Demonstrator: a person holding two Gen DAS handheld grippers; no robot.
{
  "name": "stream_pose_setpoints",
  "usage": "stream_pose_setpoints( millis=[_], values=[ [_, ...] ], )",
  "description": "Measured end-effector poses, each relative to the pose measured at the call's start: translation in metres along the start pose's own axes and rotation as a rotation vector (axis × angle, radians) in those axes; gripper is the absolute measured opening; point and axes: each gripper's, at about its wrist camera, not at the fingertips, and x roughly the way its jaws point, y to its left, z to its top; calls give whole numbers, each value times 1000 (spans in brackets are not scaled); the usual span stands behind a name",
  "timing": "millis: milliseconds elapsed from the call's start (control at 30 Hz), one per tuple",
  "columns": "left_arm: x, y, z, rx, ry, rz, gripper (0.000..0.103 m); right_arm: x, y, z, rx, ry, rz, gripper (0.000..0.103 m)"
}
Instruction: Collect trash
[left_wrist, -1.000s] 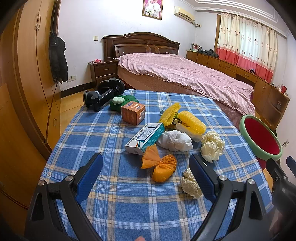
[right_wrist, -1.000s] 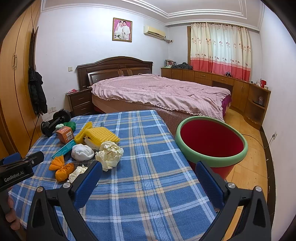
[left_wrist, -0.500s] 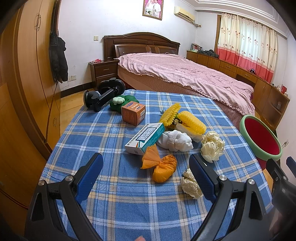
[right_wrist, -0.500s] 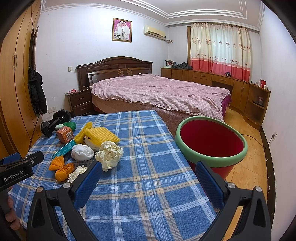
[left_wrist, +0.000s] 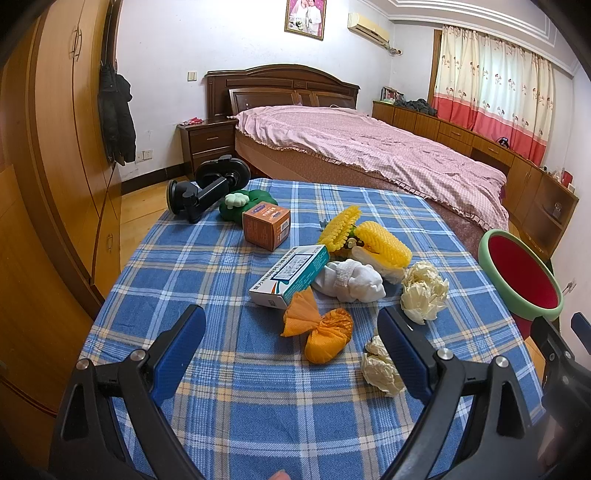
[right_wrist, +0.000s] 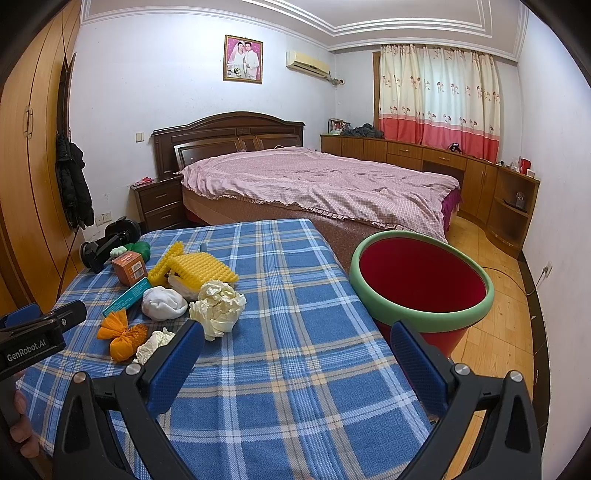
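Note:
On the blue plaid table (left_wrist: 229, 387) lie an orange wrapper (left_wrist: 321, 328), a small crumpled paper (left_wrist: 380, 369), a bigger cream paper ball (left_wrist: 423, 291), a white sock bundle (left_wrist: 351, 282) and a teal-and-white box (left_wrist: 291, 275). My left gripper (left_wrist: 291, 350) hovers open just short of the orange wrapper, nothing between its fingers. My right gripper (right_wrist: 295, 363) is open over the table's near right part, empty. The red bin with a green rim (right_wrist: 421, 280) stands off the table's right edge. The paper ball (right_wrist: 218, 302) and orange wrapper (right_wrist: 122, 334) lie to its left.
Further back sit yellow foam pieces (left_wrist: 380, 243), an orange carton (left_wrist: 266, 225), a green toy (left_wrist: 245, 203) and a black suction mount (left_wrist: 207, 188). A bed (right_wrist: 314, 184) lies beyond the table, wardrobes (left_wrist: 55, 166) on the left. The left gripper's body (right_wrist: 33, 343) shows at the right view's left edge.

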Motion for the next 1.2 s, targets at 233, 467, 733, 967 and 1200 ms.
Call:
stream_pose_setpoints(
  millis=[233, 467, 733, 967, 1200],
  values=[
    [0, 0, 0, 0, 2, 0, 94, 0, -1, 0, 0, -1, 0, 103],
    [0, 0, -1, 2, 5, 1, 94, 0, -2, -1, 1, 3, 1, 103],
    [2, 1, -1, -2, 13, 7, 94, 4, -3, -3, 1, 12, 2, 103],
    [12, 8, 6, -1, 33, 22, 94, 16, 3, 11, -7, 45, 36, 103],
    [32, 19, 23, 6, 58, 40, 94, 44, 14, 28, -41, 111, 77, 103]
  ],
)
